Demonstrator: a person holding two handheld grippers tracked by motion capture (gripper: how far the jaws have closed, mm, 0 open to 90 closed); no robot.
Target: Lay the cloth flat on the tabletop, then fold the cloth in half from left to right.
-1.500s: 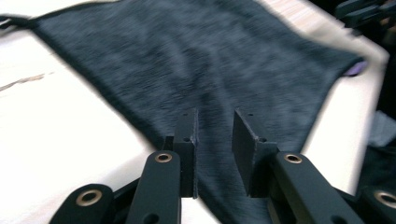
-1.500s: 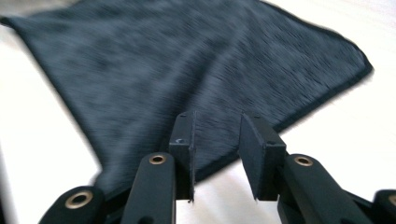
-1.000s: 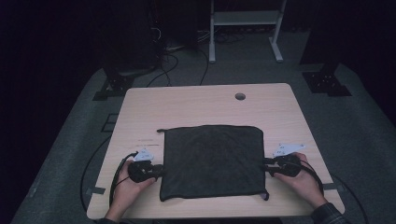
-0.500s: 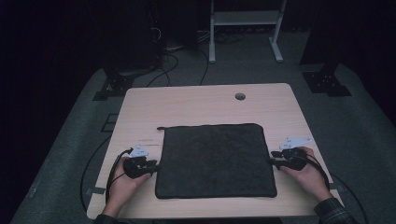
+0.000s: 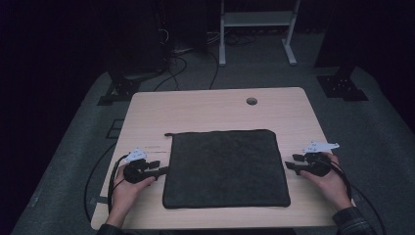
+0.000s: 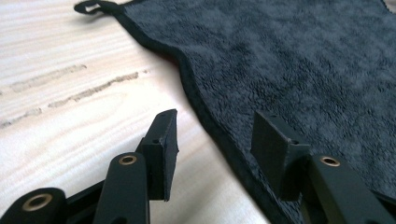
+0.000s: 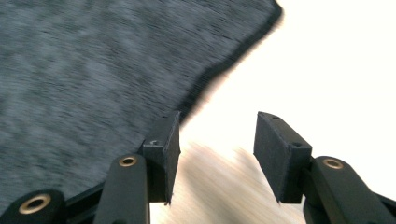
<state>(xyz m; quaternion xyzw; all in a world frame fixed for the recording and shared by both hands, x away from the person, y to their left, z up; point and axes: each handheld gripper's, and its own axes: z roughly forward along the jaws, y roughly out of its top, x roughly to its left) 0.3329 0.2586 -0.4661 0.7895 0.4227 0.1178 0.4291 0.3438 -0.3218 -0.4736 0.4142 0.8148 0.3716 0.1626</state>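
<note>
A dark grey towel (image 5: 225, 169) lies spread flat on the wooden table (image 5: 210, 110), a small loop (image 6: 88, 6) at its far left corner. My left gripper (image 5: 162, 170) rests at the towel's left edge. Its jaws have just been opening and stand apart (image 6: 215, 126), with the towel's hem (image 6: 303, 70) lying loose under the gap, not pinched. My right gripper (image 5: 289, 162) sits just off the towel's right edge. Its jaws have also just been opening (image 7: 217, 126), bare wood between them, and the towel (image 7: 93, 70) lies beside the left jaw.
A round cable hole (image 5: 251, 101) sits near the table's far edge. Behind the table stand a white frame (image 5: 254, 29), black stand bases (image 5: 342, 85) and floor cables (image 5: 181, 63). Bare wood lies beyond the towel and on both sides.
Both grippers have let go of the towel's side edges and drawn outward, left to the left, right to the right. The towel now lies wider and flatter.
</note>
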